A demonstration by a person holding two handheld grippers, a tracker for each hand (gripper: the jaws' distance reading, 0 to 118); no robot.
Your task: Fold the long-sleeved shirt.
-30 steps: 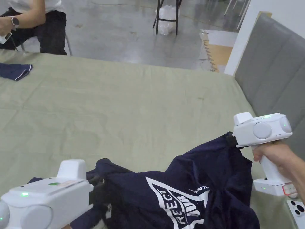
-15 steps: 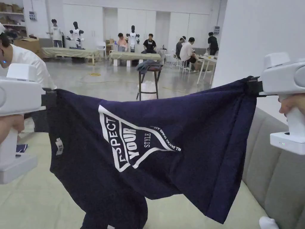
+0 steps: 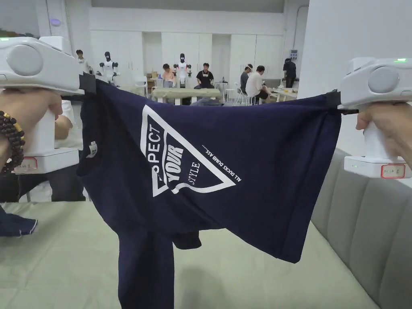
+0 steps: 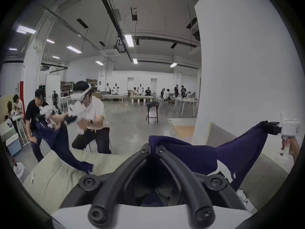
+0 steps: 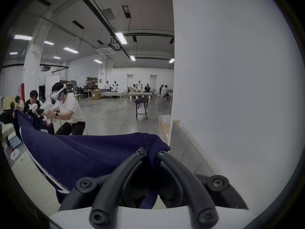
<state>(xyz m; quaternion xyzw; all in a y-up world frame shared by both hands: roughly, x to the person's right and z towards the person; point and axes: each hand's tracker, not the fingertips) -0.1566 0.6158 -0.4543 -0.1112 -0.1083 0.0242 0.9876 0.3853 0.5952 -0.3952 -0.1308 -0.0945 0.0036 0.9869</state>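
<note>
While the shirt (image 3: 209, 169) hangs in the air between the two grippers, clear of the green bed (image 3: 60, 257), the step in hand looks like spreading it out before any fold. The left gripper (image 4: 152, 147) pinches one top corner and the right gripper (image 5: 151, 151) pinches the other, jaws pressed together on cloth. A sleeve (image 3: 147, 269) dangles below (bunched, not flat). Next it needs lowering flat onto the bed, well apart from the other dark garment (image 3: 16, 225) at the left; the grey headboard (image 3: 362, 225) crowds the right.
</note>
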